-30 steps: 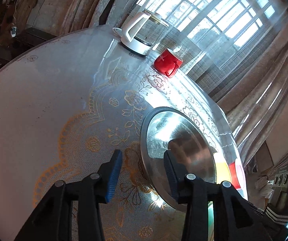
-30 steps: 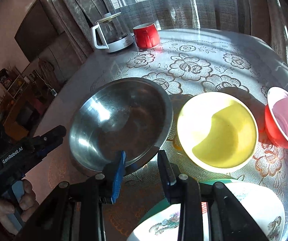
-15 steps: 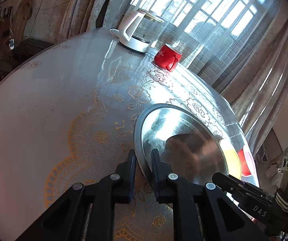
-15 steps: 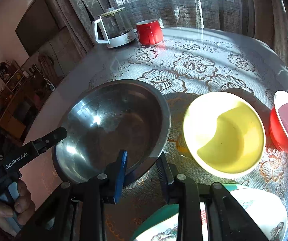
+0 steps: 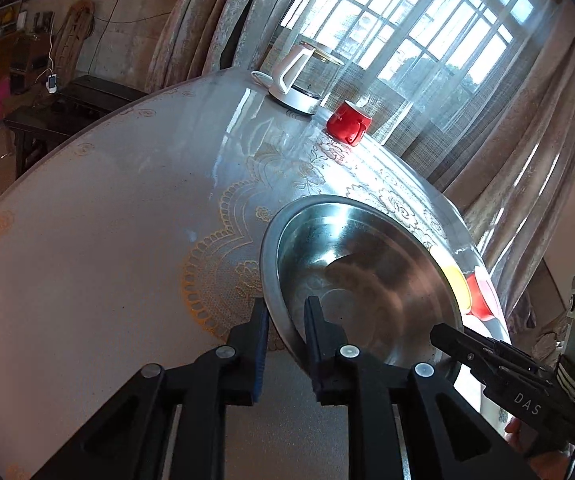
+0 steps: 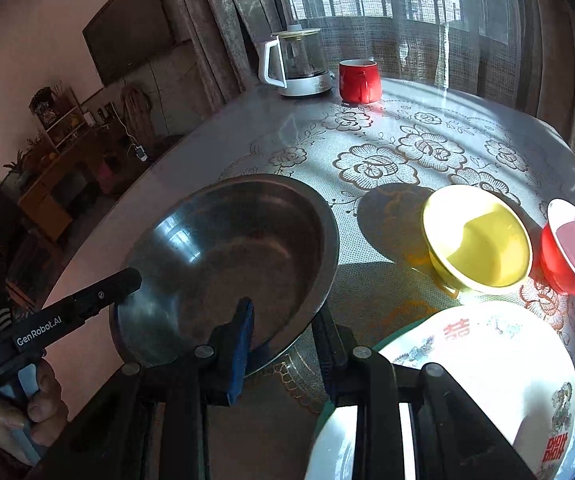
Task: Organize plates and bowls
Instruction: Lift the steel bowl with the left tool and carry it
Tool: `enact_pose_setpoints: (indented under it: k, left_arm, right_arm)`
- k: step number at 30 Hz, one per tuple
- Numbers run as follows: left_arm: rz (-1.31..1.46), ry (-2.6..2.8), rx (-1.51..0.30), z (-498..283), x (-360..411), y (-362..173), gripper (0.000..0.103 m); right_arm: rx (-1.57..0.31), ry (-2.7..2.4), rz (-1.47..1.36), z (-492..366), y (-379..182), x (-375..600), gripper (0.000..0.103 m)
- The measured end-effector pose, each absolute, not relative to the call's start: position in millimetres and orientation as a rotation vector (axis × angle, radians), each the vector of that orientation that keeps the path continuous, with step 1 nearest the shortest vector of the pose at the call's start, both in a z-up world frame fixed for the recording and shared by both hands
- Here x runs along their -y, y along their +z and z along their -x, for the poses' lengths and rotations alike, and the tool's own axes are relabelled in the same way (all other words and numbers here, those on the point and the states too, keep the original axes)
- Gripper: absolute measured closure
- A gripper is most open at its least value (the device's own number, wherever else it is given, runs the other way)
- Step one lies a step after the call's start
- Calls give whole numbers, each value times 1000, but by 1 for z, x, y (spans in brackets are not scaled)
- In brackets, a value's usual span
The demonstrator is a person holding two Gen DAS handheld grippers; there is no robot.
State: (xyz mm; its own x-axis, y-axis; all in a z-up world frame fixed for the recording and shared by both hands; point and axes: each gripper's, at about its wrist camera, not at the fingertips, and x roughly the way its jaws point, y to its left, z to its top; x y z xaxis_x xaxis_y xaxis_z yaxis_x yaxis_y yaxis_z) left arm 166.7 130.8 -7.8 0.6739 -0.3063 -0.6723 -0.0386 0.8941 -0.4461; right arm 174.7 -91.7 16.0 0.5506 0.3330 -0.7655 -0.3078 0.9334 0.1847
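Sunny desk with a lace cloth. Left gripper and right gripper both clamped on steel bowl, lifted.

The white plate is cut off by the frame's edge, perhaps half hidden.
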Motion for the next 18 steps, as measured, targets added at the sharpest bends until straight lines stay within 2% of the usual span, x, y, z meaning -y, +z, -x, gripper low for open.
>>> enact_pose_setpoints:
  k: [18]
  left_arm:
    - [421,-105,-825,-74,-150,-17,85]
  right_arm:
    - [-897,498,-25,-87,10,79,73]
